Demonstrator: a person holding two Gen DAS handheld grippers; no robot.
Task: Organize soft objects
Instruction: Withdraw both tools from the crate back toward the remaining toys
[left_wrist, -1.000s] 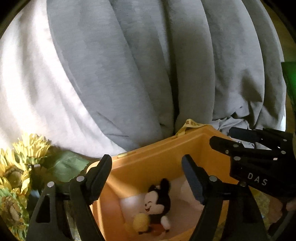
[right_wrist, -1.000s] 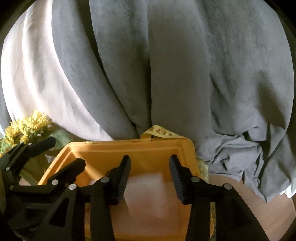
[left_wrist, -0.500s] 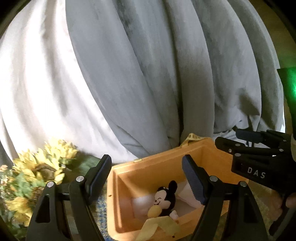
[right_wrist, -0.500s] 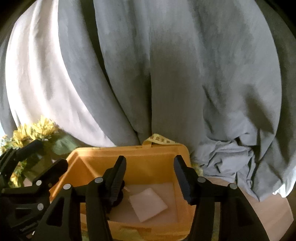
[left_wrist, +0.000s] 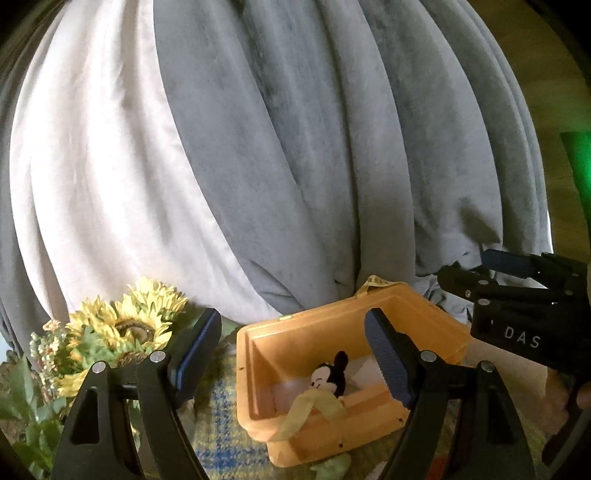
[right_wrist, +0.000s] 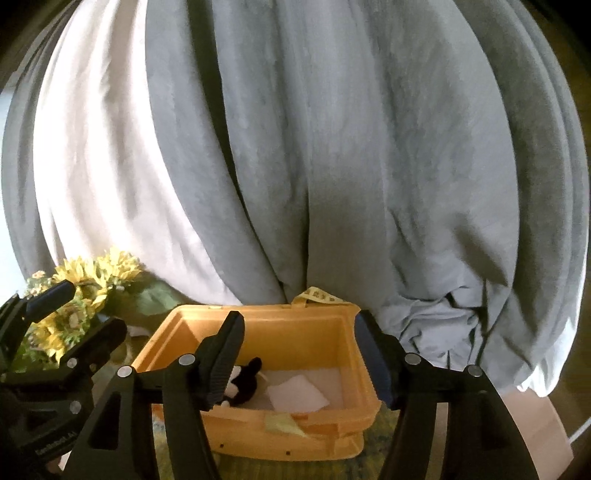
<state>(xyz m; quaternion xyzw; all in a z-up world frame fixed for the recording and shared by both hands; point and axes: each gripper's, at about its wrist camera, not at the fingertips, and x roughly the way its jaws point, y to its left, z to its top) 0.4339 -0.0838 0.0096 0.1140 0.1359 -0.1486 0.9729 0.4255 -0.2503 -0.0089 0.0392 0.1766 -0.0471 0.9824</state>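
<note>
Grey draped curtain (right_wrist: 332, 166) hangs close behind the open orange plastic box (right_wrist: 347, 332); yellow-blue checked cloth (left_wrist: 225, 435) lies beneath. Left gripper (left_wrist: 291, 354) fingers apart, empty; right gripper (right_wrist: 299, 354) fingers opening, empty.

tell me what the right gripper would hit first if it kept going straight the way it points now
Probably the orange bin: the right gripper, jaws opening and empty, aims slightly downward at its far wall, above the mouse plush. Depth is unclear; slightly higher, it would meet the grey curtain instead.
</note>
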